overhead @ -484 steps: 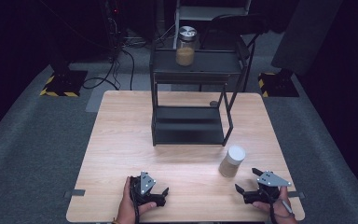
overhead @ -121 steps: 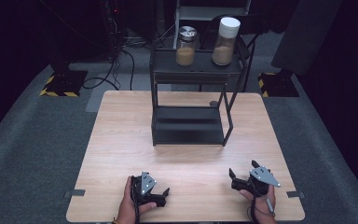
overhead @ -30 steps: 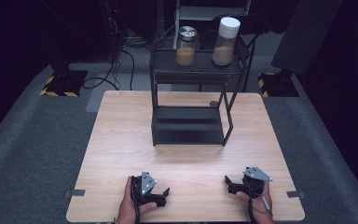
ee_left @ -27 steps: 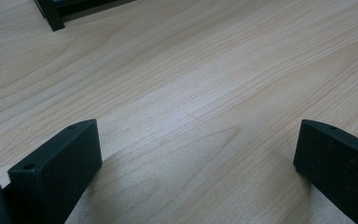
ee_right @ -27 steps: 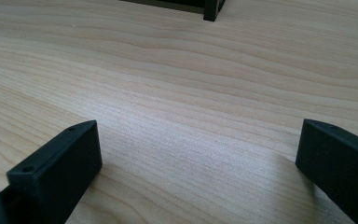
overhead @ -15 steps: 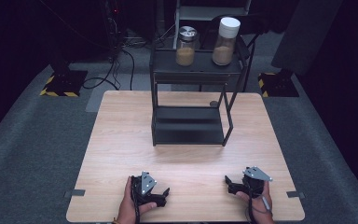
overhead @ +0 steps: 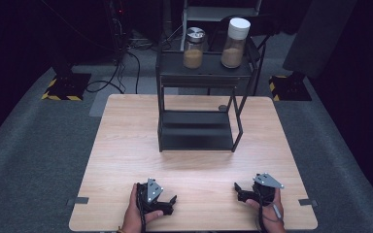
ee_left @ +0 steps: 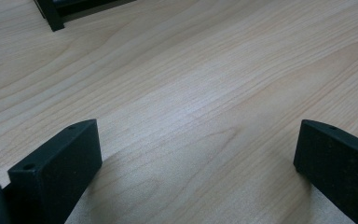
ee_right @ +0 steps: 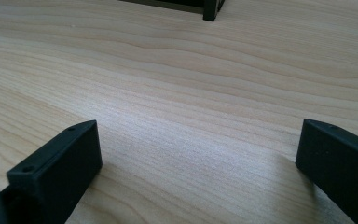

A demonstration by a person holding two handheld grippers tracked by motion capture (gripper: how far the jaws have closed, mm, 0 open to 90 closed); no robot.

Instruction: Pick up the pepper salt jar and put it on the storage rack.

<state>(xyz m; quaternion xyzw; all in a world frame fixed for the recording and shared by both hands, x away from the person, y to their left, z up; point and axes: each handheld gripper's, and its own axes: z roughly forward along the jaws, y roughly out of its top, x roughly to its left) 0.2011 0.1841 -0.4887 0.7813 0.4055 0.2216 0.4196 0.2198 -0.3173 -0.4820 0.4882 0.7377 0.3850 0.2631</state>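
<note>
In the high view, a wooden table (overhead: 126,145) carries a black two-tier rack (overhead: 197,97) at its far middle. On the rack's top shelf stand two jars side by side and a little apart: a jar with a metal lid (overhead: 194,41) on the left and a taller jar with a white lid (overhead: 235,36) on the right, both part-filled with something tan. The lower shelf is bare. At the near edge, well apart from the rack, the left gripper (overhead: 167,203) rests on the wood in the person's left hand (overhead: 135,216), its jaws pointing right and slightly forward. The right gripper (overhead: 239,190) rests at the near right in the right hand (overhead: 267,213), its jaws pointing left. The two grippers lie well apart from each other, with bare wood between them, and neither touches a jar or the rack. Around the table lies grey carpet (overhead: 24,160), with cables and yellow-black striped stands at the far side. In the left gripper view, the left gripper (ee_left: 196,154) has its two black jaws spread wide, low over the wood grain, with nothing between them; a foot of the rack (ee_left: 51,16) shows at the top left. In the right gripper view, the right gripper (ee_right: 196,154) likewise has its jaws wide apart and holds nothing, just above the tabletop; a rack foot (ee_right: 210,11) shows at the top, well ahead of the jaws.
</note>
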